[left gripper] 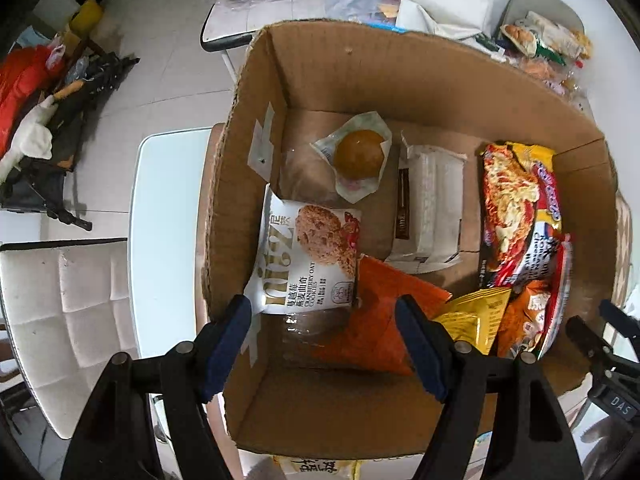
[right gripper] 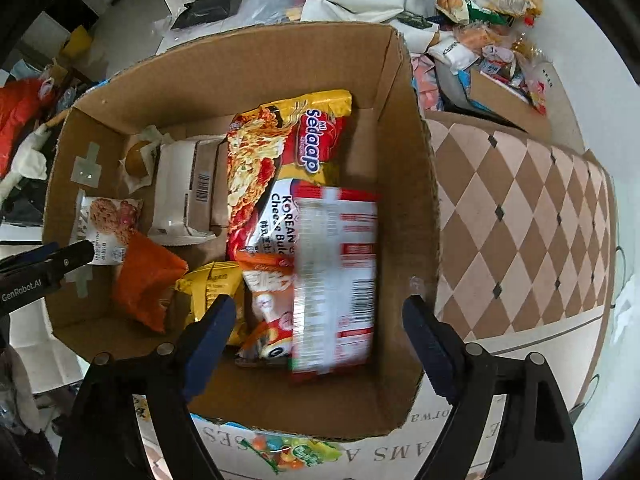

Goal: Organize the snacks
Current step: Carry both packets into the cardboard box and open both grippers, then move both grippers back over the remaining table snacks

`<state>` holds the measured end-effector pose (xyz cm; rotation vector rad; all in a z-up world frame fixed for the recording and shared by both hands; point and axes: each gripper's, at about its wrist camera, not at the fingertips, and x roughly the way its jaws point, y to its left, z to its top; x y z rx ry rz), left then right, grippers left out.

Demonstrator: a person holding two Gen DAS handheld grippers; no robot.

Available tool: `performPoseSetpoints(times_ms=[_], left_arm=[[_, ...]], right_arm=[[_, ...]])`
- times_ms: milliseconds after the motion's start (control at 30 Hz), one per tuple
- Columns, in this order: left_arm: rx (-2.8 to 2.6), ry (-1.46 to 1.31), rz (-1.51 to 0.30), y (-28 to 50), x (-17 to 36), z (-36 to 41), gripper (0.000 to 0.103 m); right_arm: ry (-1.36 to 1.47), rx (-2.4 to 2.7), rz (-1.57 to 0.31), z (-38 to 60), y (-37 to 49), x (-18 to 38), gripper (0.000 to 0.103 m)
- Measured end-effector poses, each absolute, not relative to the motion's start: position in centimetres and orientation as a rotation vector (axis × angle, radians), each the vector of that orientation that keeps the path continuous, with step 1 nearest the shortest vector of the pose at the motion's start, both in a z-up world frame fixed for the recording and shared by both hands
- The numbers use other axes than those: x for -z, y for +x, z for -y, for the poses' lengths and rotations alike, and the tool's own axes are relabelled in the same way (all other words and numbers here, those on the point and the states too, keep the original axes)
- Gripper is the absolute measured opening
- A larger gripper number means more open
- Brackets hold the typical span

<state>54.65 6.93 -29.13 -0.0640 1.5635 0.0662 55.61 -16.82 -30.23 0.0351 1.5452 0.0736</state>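
An open cardboard box (left gripper: 420,80) (right gripper: 404,184) holds several snacks. In the left wrist view: a cranberry oat cookie pack (left gripper: 308,260), a wrapped bun (left gripper: 356,156), a white pack (left gripper: 432,208), an orange bag (left gripper: 380,320), a yellow bag (left gripper: 476,316) and a noodle pack (left gripper: 516,208). My left gripper (left gripper: 324,344) is open and empty above the box's near left corner. My right gripper (right gripper: 320,344) is open above the box's near right part. A red-and-white packet (right gripper: 336,280), blurred, lies below it on the Sedaap noodle pack (right gripper: 280,160).
A pile of loose snacks (right gripper: 492,52) and a small carton (right gripper: 504,100) lie on the table beyond the box. A checkered mat (right gripper: 520,220) lies to the box's right. A candy bag (right gripper: 288,452) lies by the box's near wall. A white chair (left gripper: 60,300) stands left.
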Motion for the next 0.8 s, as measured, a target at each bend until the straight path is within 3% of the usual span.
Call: performPoseSetpoints(times_ms=[633, 733, 800], left_arm=[[-0.024, -0.089, -1.439, 51.7, 24.1, -5.3, 0.075], [-0.051, -0.081, -1.390, 50.7, 23.1, -5.2, 0.075], [-0.055, -0.085, -1.352, 50.0, 22.3, -5.2, 0.082]], right_arm=[[0.045, -0.092, -1.465, 15.5, 53.1, 26.3, 0.088], [0.043, -0.080, -1.445, 15.6, 52.3, 25.4, 0.093], [0.045, -0.065, -1.417, 15.7, 51.6, 24.8, 0.093]])
